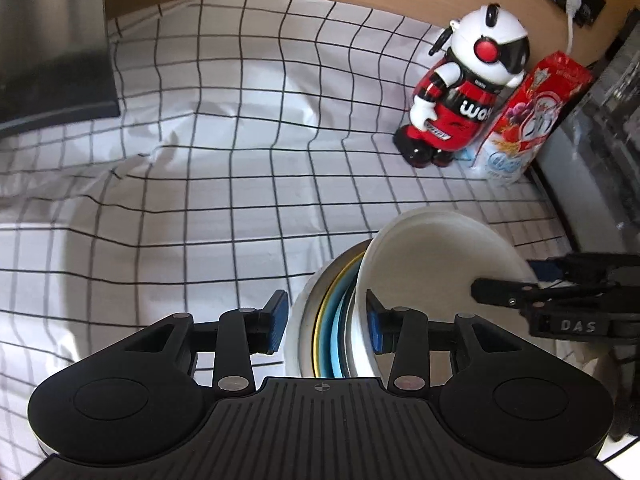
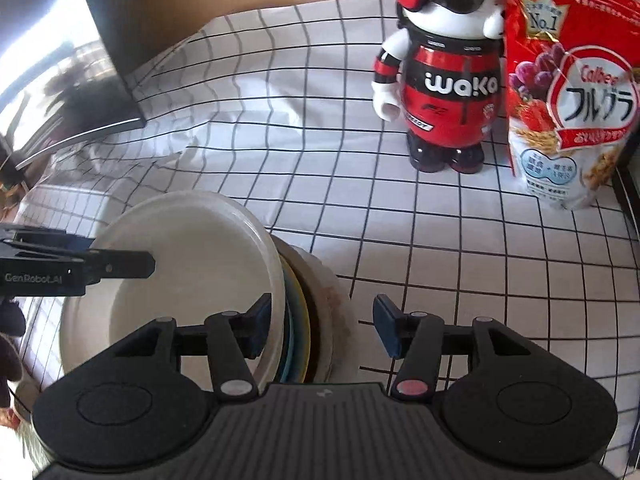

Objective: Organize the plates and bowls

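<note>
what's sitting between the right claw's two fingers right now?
In the right wrist view, the edges of the upright stack of plates: white, blue and yellow rims plus an outer whitish one. The right claw straddles them, and its pads don't visibly press.

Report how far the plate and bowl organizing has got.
Done: white, yellow and blue dishes stand gathered on edge as one stack on the checked tablecloth. In hand: left gripper and right gripper both straddle the stack, fingers not visibly pressing. Left: setting the stack down.
</note>
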The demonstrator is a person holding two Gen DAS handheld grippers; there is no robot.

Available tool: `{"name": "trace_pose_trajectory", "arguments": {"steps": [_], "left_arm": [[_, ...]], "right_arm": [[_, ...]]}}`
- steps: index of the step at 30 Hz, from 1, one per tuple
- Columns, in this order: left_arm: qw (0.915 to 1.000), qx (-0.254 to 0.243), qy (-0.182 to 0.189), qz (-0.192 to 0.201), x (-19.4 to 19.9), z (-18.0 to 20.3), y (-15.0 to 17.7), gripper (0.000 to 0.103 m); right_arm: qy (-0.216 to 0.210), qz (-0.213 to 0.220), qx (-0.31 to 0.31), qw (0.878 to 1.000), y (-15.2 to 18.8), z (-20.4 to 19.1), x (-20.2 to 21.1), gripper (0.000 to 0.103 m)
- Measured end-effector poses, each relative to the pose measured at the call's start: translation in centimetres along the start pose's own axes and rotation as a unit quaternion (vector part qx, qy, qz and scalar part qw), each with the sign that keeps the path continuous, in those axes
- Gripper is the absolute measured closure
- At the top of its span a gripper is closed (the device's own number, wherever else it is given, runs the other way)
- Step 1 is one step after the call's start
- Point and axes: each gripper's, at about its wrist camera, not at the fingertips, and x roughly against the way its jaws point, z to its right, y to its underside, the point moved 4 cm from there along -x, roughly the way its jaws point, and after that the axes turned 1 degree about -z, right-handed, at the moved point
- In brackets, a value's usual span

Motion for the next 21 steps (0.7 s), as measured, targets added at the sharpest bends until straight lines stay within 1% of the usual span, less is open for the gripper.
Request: {"name": "trace_pose_trajectory", "arguments": {"steps": [2, 4, 6, 8, 10, 12, 14, 17, 19, 21], "left_arm": [[0.9997, 0.012, 0.022, 0.006, 0.2, -0.5, 0.0, 0.062], [0.9987, 0.023, 0.038, 0.025, 0.7, -0.9, 0.2, 0.062], [0.9977, 0.030, 0.040, 0.045, 1.3, -1.0, 0.8, 0.062], [0.9960, 0.029, 0.040, 0.075, 2.6, -0.7, 1.8, 0.063], [0.9916, 0.022, 0.043, 0.120, 4.6, 0.0, 3.2, 0.063], [0.9844, 0.015, 0.041, 0.170, 7.1, 1.0, 5.1, 0.063], [0.9742, 0.014, 0.033, 0.223, 9.6, 2.3, 7.6, 0.063], [0.9572, 0.023, 0.019, 0.288, 12.7, 4.6, 12.7, 0.063], [0.9482, 0.036, 0.017, 0.315, 13.9, 6.1, 16.8, 0.066], [0.9433, 0.050, 0.026, 0.327, 14.1, 7.5, 20.7, 0.072]], "right_arm": [[0.002, 0.008, -0.007, 1.000, 0.0, -0.5, 0.3, 0.050], [-0.003, 0.029, -0.013, 1.000, 0.1, -0.9, 1.0, 0.050], [-0.010, 0.050, -0.021, 0.998, 0.5, -1.2, 2.0, 0.050], [-0.020, 0.073, -0.027, 0.997, 1.1, -1.7, 3.3, 0.050], [-0.029, 0.108, -0.024, 0.993, 2.0, -2.3, 5.2, 0.050], [-0.026, 0.152, -0.015, 0.988, 3.3, -2.7, 7.3, 0.050], [-0.016, 0.192, -0.013, 0.981, 5.2, -3.0, 9.4, 0.048], [-0.015, 0.230, -0.023, 0.973, 9.5, -2.8, 12.0, 0.042], [-0.015, 0.244, -0.021, 0.969, 13.4, -2.9, 13.2, 0.040], [-0.004, 0.248, -0.007, 0.969, 17.3, -3.1, 13.5, 0.040]]}}
